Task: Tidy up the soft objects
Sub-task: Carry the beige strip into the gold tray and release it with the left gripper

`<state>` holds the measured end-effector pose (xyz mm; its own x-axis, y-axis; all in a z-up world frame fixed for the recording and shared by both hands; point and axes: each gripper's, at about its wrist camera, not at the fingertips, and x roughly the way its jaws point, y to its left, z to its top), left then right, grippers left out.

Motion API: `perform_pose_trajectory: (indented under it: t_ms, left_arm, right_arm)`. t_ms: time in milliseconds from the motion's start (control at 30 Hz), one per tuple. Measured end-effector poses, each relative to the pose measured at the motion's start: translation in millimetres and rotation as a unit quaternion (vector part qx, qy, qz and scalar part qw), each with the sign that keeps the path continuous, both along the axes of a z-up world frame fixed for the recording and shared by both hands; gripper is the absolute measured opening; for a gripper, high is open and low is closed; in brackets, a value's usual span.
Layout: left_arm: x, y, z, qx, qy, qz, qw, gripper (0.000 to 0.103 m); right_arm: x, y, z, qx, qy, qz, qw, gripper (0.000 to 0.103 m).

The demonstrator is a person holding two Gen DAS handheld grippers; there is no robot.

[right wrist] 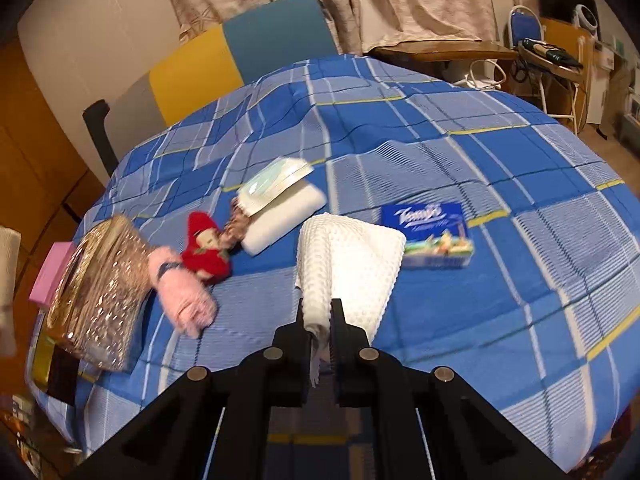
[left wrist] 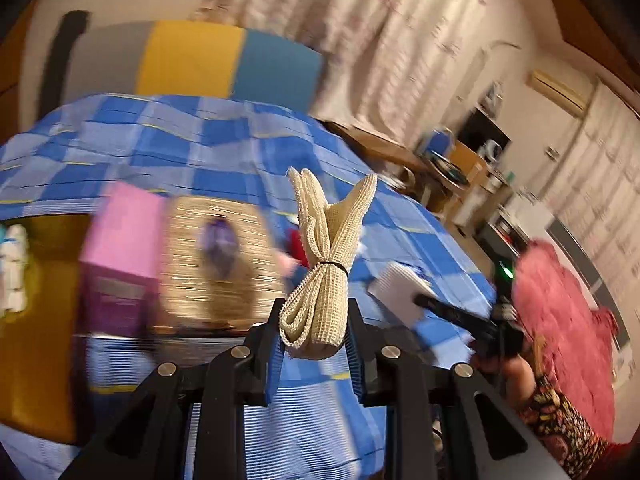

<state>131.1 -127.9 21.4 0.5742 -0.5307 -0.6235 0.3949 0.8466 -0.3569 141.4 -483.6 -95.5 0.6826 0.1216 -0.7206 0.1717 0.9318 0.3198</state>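
Left gripper (left wrist: 316, 332) clamped on cream mesh bundle (left wrist: 320, 264), lifted above blue plaid bedspread (left wrist: 208, 152); background smeared by blur. Right gripper (right wrist: 320, 320) pinched on white dotted cloth (right wrist: 344, 264), its lower edge hidden between fingers (right wrist: 340, 320).

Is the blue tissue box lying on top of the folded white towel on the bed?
No. In the right wrist view the blue tissue box lies directly on the checked bedcover, apart from the folded white towel.
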Motion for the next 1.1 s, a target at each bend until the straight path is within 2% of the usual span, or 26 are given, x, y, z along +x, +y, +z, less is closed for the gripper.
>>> perform_pose_trajectory:
  t_ms: [100,233,367,500,633,800,867,933,1100]
  left_arm:
    - [8.3,43.3,-3.7,0.004,0.003,0.049,0.9988,0.027]
    - [24.5,104.6,-15.0,-0.003,0.023,0.122,0.9923,0.027]
    - [52.7,146.2,-36.6,0.019,0.047,0.166,0.9848,0.027]
    - [80.8,179.9,-70.7,0.035,0.098,0.185,0.9772,0.027]
    - [103.5,204.6,-97.6,0.032,0.142,0.197,0.9696,0.027]
    - [127.0,213.0,-105.6,0.055,0.151,0.205,0.9657,0.027]
    - [140.1,219.5,-111.6,0.063,0.155,0.213,0.9626,0.031]
    - [150.4,227.4,-117.5,0.065,0.168,0.226,0.9573,0.039]
    - [146.3,240.9,-114.8,0.033,0.172,0.235,0.956,0.048]
  right_arm:
    - [-8.5,12.8,0.1,0.0,-0.001,0.001,1.0,0.008]
    - [-19.3,27.7,5.6,-0.005,-0.009,0.0,1.0,0.008]
    - [-29.2,38.6,9.4,0.008,-0.007,-0.009,1.0,0.007]
    - [-38.9,48.9,15.0,0.017,-0.007,-0.015,1.0,0.007]
    - [-46.9,59.0,24.2,0.017,-0.009,-0.018,1.0,0.007]
    - [-56.6,68.4,41.8,0.019,-0.026,-0.026,0.999,0.007]
    - [-58.4,72.3,47.7,0.024,-0.031,-0.029,0.999,0.007]
    - [-60.4,78.0,54.0,0.026,-0.037,-0.03,0.999,0.007]
    - [-65.3,89.1,68.4,0.035,-0.052,-0.029,0.998,0.007]
